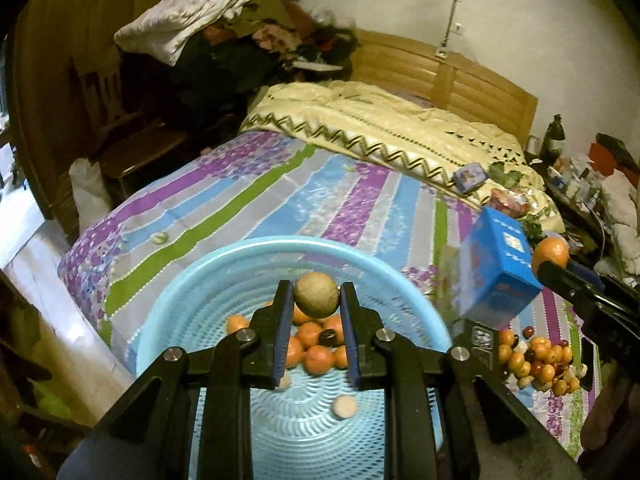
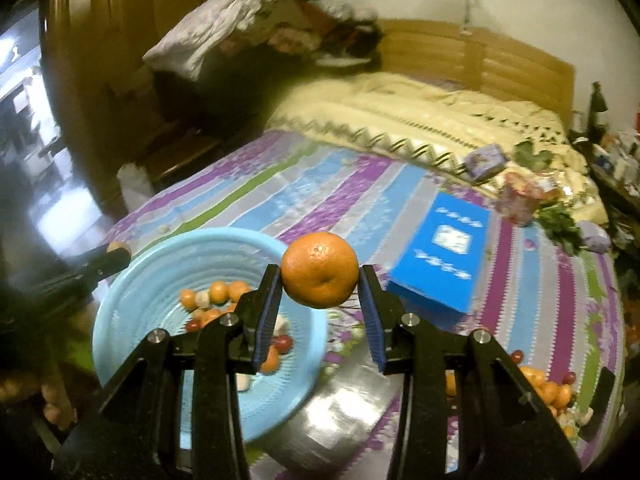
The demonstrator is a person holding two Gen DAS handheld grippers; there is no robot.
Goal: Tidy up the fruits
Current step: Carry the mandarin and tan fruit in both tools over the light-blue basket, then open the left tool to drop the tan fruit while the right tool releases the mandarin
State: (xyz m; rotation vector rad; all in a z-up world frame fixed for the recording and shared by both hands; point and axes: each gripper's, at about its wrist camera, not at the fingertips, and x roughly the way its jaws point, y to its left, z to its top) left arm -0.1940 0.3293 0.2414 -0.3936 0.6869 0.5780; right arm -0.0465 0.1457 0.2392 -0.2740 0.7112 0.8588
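Note:
My left gripper (image 1: 316,296) is shut on a round tan-brown fruit (image 1: 317,294) and holds it above the light blue basket (image 1: 192,292). Several oranges (image 1: 316,344) and small dark fruits lie in the basket. My right gripper (image 2: 320,276) is shut on an orange (image 2: 320,270) and holds it just right of the basket (image 2: 132,304); the orange also shows at the right of the left wrist view (image 1: 551,252). A pile of loose small fruits (image 1: 540,360) lies on the striped bedsheet to the right (image 2: 552,392).
A blue box (image 1: 496,268) stands on the bed beside the basket (image 2: 440,256). A cream quilt (image 1: 380,128) and a small tin (image 1: 469,176) lie farther back. A cluttered bedside table (image 1: 576,176) is at right; the bed edge and floor (image 1: 48,264) at left.

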